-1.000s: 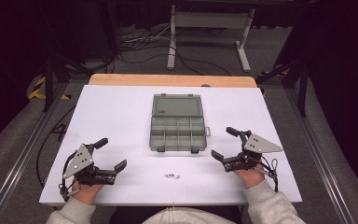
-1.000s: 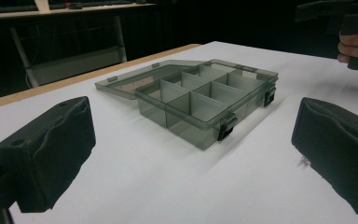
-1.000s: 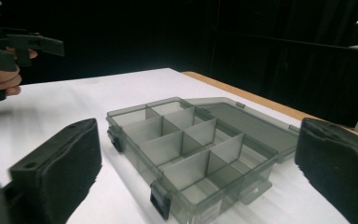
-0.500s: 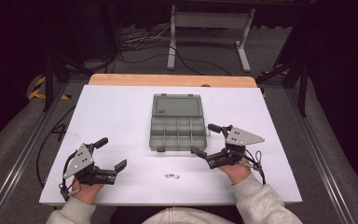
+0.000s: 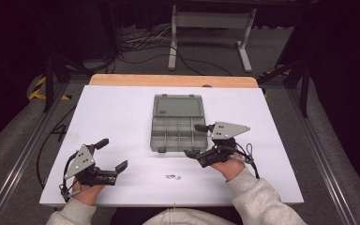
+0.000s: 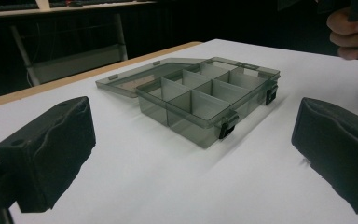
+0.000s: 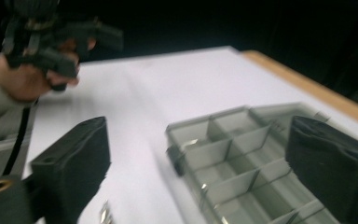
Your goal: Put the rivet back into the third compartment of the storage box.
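Grey organiser box beside right gripper

Bare white table, wooden strip along its far edge; beyond that edge, grey metal stand, tangled cables on dark floor.

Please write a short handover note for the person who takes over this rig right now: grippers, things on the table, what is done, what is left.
Left gripper: open, holds nothing, resting at the near left of the table.
Right gripper: open but its jaws have just been closing a little; holds nothing, at the near right corner of the box.
Box: lid open and lying flat behind it, compartments look empty.
Small metal parts: loose on the table in front of the box, between the hands.
Done: box opened.
Left: probably pick up the parts and put them into a compartment.
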